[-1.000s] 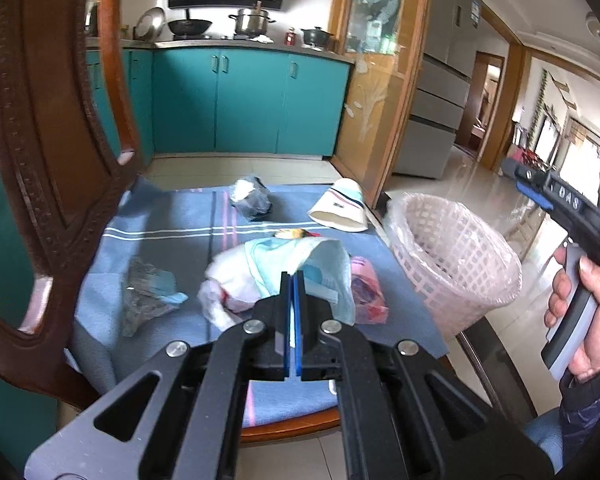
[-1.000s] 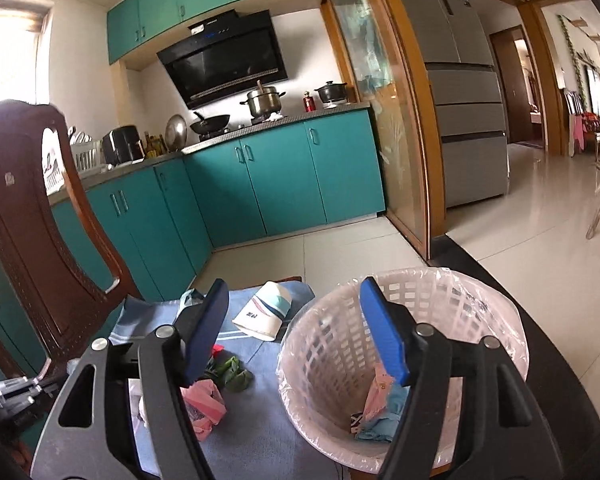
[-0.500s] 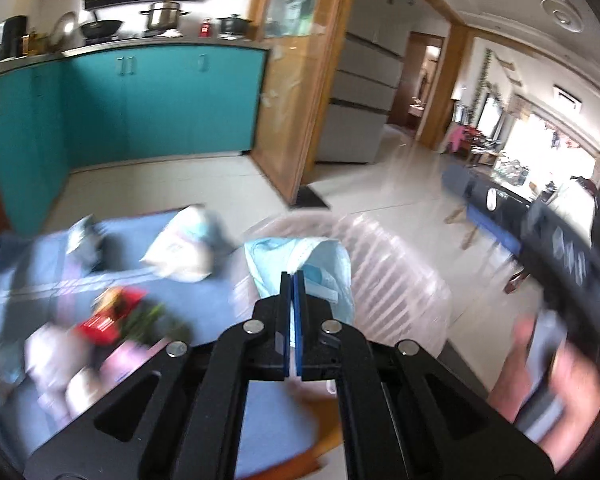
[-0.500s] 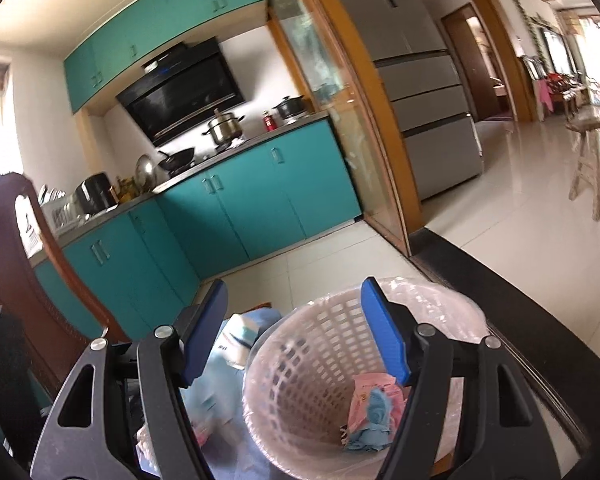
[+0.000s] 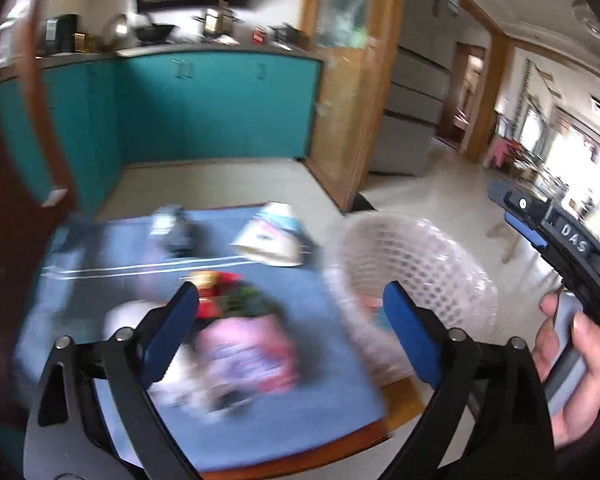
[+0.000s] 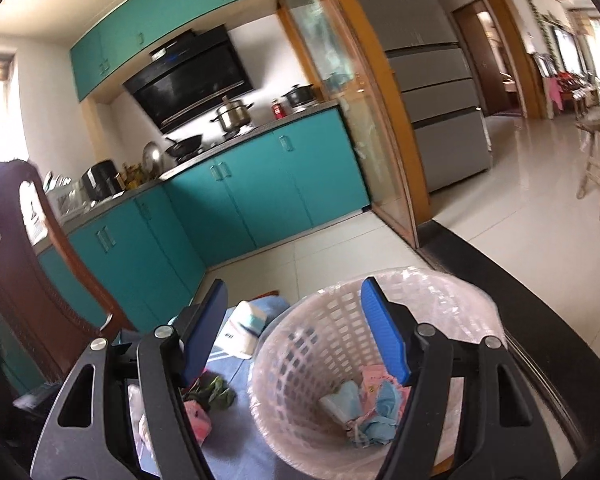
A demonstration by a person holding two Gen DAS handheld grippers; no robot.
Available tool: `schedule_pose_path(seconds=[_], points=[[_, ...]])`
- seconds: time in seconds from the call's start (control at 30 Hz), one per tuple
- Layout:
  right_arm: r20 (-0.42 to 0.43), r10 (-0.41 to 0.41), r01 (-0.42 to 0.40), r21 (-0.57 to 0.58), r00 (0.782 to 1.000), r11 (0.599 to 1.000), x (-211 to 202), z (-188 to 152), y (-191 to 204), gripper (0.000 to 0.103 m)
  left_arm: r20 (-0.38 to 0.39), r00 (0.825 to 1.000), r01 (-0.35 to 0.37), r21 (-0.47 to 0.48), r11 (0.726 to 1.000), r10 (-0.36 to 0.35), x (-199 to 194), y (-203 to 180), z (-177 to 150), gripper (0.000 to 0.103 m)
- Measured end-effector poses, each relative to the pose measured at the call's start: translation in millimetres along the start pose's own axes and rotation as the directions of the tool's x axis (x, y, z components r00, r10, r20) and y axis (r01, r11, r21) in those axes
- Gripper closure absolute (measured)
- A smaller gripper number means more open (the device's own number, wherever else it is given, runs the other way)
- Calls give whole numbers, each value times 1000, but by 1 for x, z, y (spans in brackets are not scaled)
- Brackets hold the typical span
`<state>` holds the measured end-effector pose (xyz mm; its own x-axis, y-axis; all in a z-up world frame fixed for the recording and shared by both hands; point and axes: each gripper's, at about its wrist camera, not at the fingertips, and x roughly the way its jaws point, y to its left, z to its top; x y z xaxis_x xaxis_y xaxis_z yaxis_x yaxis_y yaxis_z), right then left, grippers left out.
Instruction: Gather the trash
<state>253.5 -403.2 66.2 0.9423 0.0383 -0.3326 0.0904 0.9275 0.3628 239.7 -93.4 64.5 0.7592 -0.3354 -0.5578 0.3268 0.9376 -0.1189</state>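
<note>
My left gripper (image 5: 292,300) hangs over the blue cloth (image 5: 260,432) on the chair seat. Its jaws are opening wide and nothing is between them. Blurred trash lies under it: a pink wrapper (image 5: 248,352), a red and green wrapper (image 5: 228,292), a tipped paper cup (image 5: 268,240) and a dark crumpled bag (image 5: 176,228). The white mesh basket (image 5: 412,264) stands at the seat's right edge. My right gripper (image 6: 296,292) is open above the basket's (image 6: 420,280) near side, holding nothing. Inside lie a light blue packet (image 6: 340,400) and pink and blue scraps (image 6: 380,400).
The dark wooden chair back (image 5: 20,160) rises on the left. A hand (image 5: 572,344) holds the right gripper's handle at the right edge. Teal kitchen cabinets (image 6: 260,188) stand behind, with a wooden door frame (image 6: 380,140), a grey fridge and pale tiled floor to the right.
The left gripper, shut on a light blue packet, swung right over the basket, then opened and swung back left. The packet now lies in the basket. The right gripper shifted slightly.
</note>
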Motion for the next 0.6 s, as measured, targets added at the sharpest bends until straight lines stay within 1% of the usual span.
schedule_pose_path(seconds=[0.03,0.07,0.1,0.17,0.2,0.23,0.3,0.4,0.5,0.6], points=[[-10,9,-9,-19,1000,1000,1,-3,7,35,23,999,-36,-16,999,37,-14,19,-4,6],[-18,16,-16,-31,1000,999,2,-5,11,35,34,998,-54,-23,998,55,-21,29,-7,6],[-33,27,-29,-56,999,998,3,-10,22,35,55,994,-97,-30,995,99,-33,47,-14,5],[-47,40,-44,-95,998,994,3,-18,34,35,73,984,-158,-52,986,162,-45,70,-24,5],[-54,43,-49,-128,998,990,2,-24,46,35,72,980,-180,-70,981,185,-49,80,-29,5],[-59,45,-54,-150,997,987,2,-29,54,35,64,979,-189,-86,978,194,-50,89,-33,5],[-85,64,-79,-186,994,979,2,-39,70,35,39,982,-181,-123,976,187,-52,108,-37,5],[-138,87,-117,-235,987,965,8,-55,91,35,11,984,-176,-116,978,178,-50,113,-39,5],[-174,104,-150,-281,979,948,11,-64,106,35,0,986,-169,-85,982,169,-49,103,-38,5],[-197,104,-163,-310,975,936,13,-71,114,35,-5,988,-155,-55,986,155,-49,94,-39,5]])
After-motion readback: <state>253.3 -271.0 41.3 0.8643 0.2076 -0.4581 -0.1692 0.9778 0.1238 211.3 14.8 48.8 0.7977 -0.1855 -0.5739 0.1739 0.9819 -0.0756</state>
